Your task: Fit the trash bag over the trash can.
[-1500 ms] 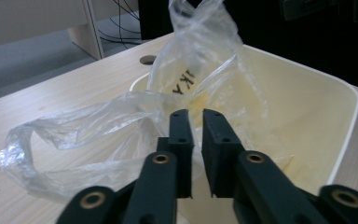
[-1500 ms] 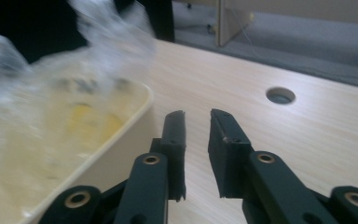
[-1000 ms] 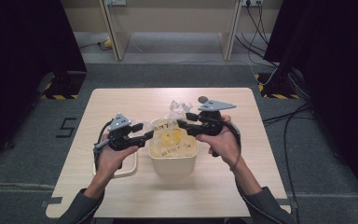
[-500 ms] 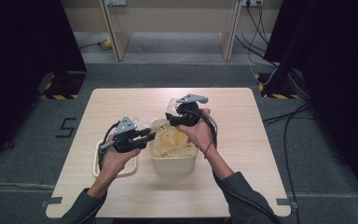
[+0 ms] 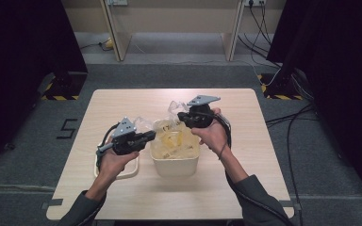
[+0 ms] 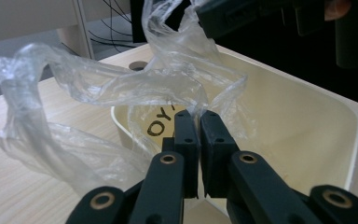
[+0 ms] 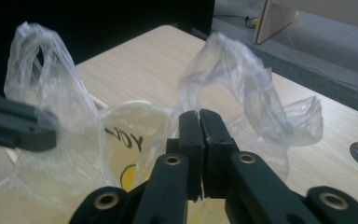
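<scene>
Bag point(image 6: 135, 88): clear, colourless plastic with black lettering and a yellow patch printed on it. Bin point(image 5: 174, 162): cream, inside and out. Left gripper point(image 5: 151, 135) and right gripper point(image 5: 181, 116): black bodies and jaws, brass-coloured pivot pins, grey plate on top, black cables. Table point(image 5: 245, 117): pale wood grain. Lid point(image 5: 125, 169) at near left: cream. Sleeves point(image 5: 257, 202): dark grey. Floor point(image 5: 320, 155): grey carpet, black "5" marked at left, yellow-black hazard stripes point(image 5: 59, 97) at far left and far right.
</scene>
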`<action>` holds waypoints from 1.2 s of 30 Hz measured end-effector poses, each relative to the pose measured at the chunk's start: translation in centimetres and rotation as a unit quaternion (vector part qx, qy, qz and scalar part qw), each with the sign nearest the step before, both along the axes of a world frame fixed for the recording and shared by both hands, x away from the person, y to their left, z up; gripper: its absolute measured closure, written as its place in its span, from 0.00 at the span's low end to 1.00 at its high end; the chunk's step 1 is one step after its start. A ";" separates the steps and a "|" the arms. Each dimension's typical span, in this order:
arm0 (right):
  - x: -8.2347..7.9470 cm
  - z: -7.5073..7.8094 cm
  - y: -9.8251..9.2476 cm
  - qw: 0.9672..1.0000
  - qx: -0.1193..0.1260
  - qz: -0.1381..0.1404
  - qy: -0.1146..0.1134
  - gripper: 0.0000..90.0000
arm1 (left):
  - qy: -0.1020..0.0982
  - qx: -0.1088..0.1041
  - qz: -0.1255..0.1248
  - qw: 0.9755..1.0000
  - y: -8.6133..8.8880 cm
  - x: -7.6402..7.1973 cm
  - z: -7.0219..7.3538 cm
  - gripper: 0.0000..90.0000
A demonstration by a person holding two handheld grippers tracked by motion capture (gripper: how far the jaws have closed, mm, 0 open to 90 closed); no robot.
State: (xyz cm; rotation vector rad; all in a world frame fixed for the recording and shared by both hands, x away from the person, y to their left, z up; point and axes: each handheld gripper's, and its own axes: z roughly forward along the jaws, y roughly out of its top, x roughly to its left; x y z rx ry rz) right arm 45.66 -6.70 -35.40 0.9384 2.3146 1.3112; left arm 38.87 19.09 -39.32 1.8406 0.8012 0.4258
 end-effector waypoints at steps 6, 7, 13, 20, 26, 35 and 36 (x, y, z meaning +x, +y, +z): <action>0.2 0.5 1.9 1.000 0.012 -0.016 0.013 0.62 | -0.005 0.002 -0.012 1.000 -0.6 -0.3 0.2 0.96; 0.4 0.4 2.3 1.000 0.013 -0.022 0.018 0.59 | -0.006 0.004 -0.014 1.000 -0.7 -0.3 0.3 0.96; 1.9 -0.7 4.3 0.997 -0.024 -0.050 0.062 0.61 | -0.010 0.007 -0.028 1.000 -1.0 -0.7 0.3 0.97; 1.7 -0.6 2.5 0.999 -0.039 -0.016 0.024 0.94 | -0.006 -0.004 -0.017 1.000 0.2 -0.6 0.1 0.97; -0.8 0.6 -0.4 1.000 0.007 0.014 -0.002 0.97 | -0.014 -0.011 -0.023 1.000 0.9 -1.5 0.2 0.97; -7.2 -0.4 -6.3 0.998 0.062 0.032 0.006 0.98 | -0.034 -0.025 -0.081 0.996 1.1 -4.8 0.5 0.97; -8.1 -1.0 -7.3 0.997 0.072 0.032 0.015 0.99 | -0.037 -0.023 -0.084 0.996 1.3 -5.2 0.5 0.97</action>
